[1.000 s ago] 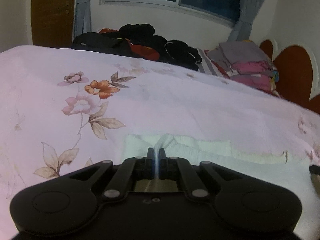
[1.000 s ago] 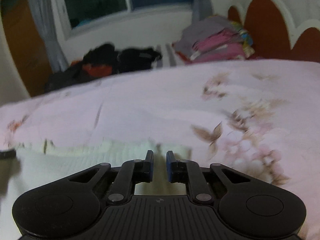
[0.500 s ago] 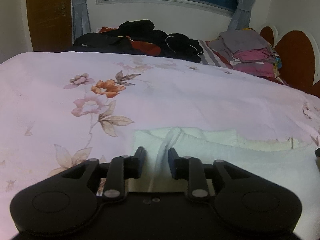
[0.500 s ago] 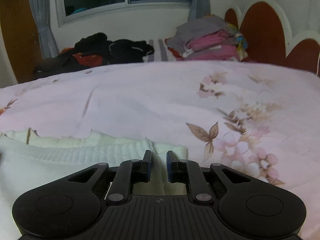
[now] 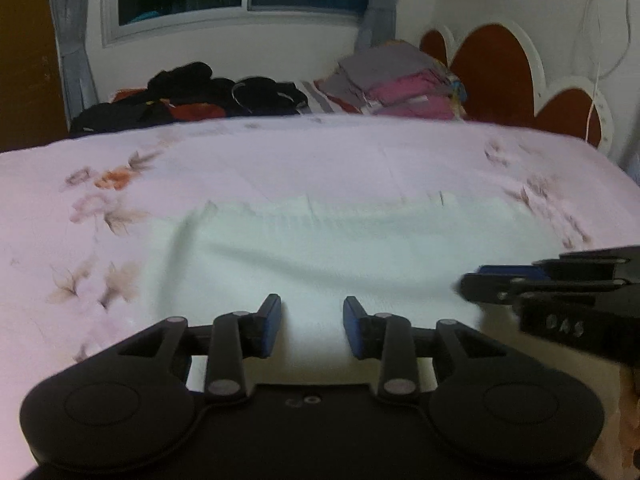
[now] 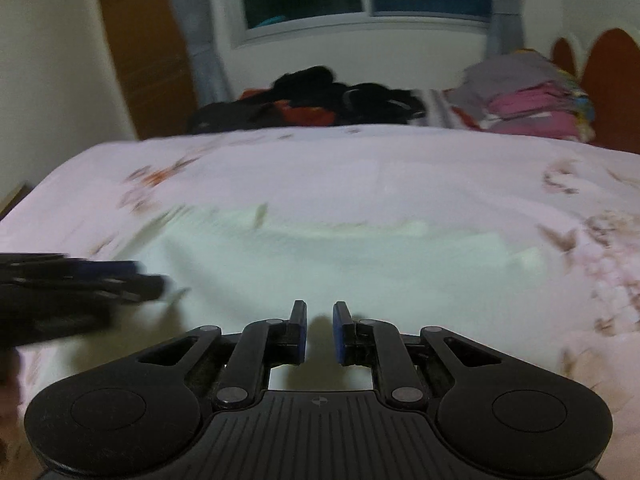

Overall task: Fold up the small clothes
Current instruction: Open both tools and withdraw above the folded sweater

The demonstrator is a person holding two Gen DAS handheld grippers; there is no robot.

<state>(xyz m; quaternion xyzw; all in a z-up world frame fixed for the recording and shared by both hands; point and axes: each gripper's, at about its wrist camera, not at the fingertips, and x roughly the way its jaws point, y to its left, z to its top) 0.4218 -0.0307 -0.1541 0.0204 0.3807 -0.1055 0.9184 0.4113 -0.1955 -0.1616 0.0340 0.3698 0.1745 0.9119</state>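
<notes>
A white knitted garment (image 5: 340,248) lies flat on the pink floral bedspread (image 5: 280,152), with a folded band along its far edge. My left gripper (image 5: 312,320) hovers over its near part. Its jaws are opening and nothing is between them. The right gripper (image 5: 472,284) reaches in from the right edge of the left wrist view. In the right wrist view the same garment (image 6: 320,256) lies ahead, and my right gripper (image 6: 320,320) shows a narrow gap with nothing in it. The left gripper (image 6: 152,280) pokes in from the left, blurred.
A heap of dark clothes (image 5: 200,92) and a stack of folded grey and pink clothes (image 5: 400,84) sit at the bed's far side under a window. A red and white headboard (image 5: 492,76) stands on the right, and a brown door (image 6: 148,48) on the left.
The left gripper let go of the white fabric and its jaws spread. Both grippers drew back from the garment's far edge and closer together, so the whole garment now shows.
</notes>
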